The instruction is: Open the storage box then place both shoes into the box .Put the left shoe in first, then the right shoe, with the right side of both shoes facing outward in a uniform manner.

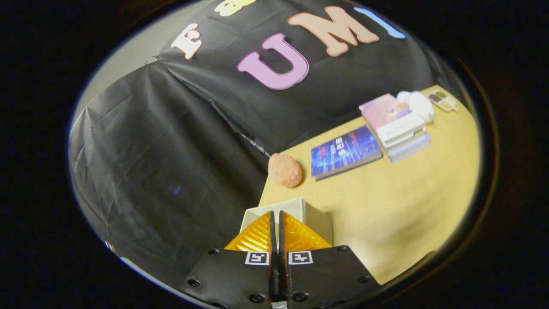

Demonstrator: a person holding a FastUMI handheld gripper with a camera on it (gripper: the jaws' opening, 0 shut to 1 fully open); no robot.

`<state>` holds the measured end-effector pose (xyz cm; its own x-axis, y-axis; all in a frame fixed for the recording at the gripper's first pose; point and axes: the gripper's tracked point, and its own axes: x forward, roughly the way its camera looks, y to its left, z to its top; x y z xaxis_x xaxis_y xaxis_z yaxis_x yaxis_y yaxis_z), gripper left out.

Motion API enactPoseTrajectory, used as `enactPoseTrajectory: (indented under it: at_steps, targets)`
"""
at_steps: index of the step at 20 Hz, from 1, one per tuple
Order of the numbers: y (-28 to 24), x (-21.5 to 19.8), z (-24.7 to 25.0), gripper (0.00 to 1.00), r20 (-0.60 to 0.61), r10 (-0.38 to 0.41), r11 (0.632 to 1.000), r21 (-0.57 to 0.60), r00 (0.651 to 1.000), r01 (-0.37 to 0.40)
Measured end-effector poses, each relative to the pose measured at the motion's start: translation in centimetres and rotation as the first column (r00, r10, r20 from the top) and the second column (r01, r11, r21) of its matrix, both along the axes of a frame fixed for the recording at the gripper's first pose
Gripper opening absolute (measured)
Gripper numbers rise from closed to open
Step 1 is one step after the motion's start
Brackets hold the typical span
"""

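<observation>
— What's the gripper point(278, 219) doing?
— Its orange fingers point(257, 238) are pressed together with nothing between them, tips over a white storage box point(311, 214) at the bench point(407, 206) corner.
— And beyond?
— A pink sponge-like ball point(285, 170), perhaps; then a blue book point(345, 152), a book stack point(396, 126), and something white point(418, 105).

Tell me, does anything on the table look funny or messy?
Nothing is spilled or broken. The hand-held gripper has its orange fingers closed together, holding nothing, just over a white box at the table corner. Beyond it, the pink sponge sits right at the table's edge. The blue book and book stack lie neatly.
</observation>
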<state>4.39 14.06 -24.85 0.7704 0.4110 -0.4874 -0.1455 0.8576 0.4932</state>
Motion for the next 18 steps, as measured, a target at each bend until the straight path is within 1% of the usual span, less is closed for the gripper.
enactPoseTrajectory:
  at_steps: [3, 6, 8, 11, 15, 18]
  targets:
    - [-4.3, 1.2, 5.3, 0.02, 0.137, -0.046, 0.994, -0.091, 0.989, 0.059]
    - [-9.7, 1.5, 12.1, 0.02, 0.274, -0.090, 0.971, -0.188, 0.958, 0.145]
    - [-12.7, 1.8, 15.3, 0.02, 0.353, -0.099, 0.950, -0.246, 0.931, 0.194]
    - [-16.0, 1.8, 19.1, 0.02, 0.452, -0.104, 0.913, -0.310, 0.886, 0.265]
    - [-19.3, 1.1, 24.7, 0.02, 0.579, -0.104, 0.842, -0.382, 0.809, 0.381]
    - [-20.3, 0.9, 26.6, 0.02, 0.621, -0.103, 0.818, -0.392, 0.777, 0.422]
